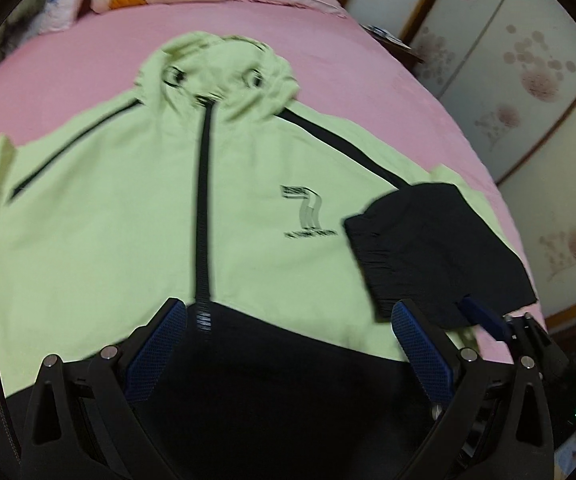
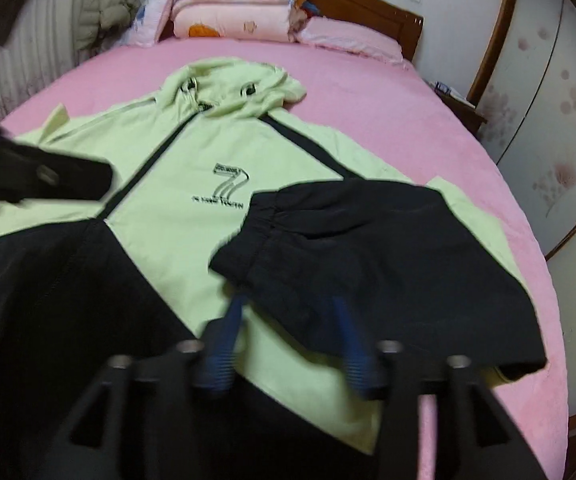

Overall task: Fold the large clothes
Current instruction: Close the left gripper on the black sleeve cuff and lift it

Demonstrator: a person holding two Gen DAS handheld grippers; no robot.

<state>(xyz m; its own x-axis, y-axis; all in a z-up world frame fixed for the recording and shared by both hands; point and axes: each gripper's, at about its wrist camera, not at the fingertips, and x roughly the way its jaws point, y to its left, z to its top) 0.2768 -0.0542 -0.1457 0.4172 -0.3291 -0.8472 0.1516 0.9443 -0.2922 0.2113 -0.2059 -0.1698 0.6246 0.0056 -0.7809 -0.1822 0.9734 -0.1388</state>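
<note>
A light green and black hooded jacket [image 1: 128,200] lies front up on the pink bed [image 1: 68,60], zipper closed and hood [image 1: 216,68] pointing away. Its black sleeve [image 1: 435,248] is folded in over the chest on the right side. My left gripper [image 1: 288,308] hangs open above the black hem with nothing between its fingers. In the right wrist view, my right gripper [image 2: 288,302] stands open at the near edge of the sleeve [image 2: 367,248], its blue fingers [image 2: 345,320] apart and not pressing the cloth. The left gripper's body [image 2: 48,176] shows at the left of that view.
Folded quilts [image 2: 240,4] and a pink pillow [image 2: 351,40] sit at the head of the bed against a wooden headboard [image 2: 367,8]. Flowered wardrobe doors [image 2: 559,140] run along the right side. A puffy coat [image 2: 108,4] hangs at the back left.
</note>
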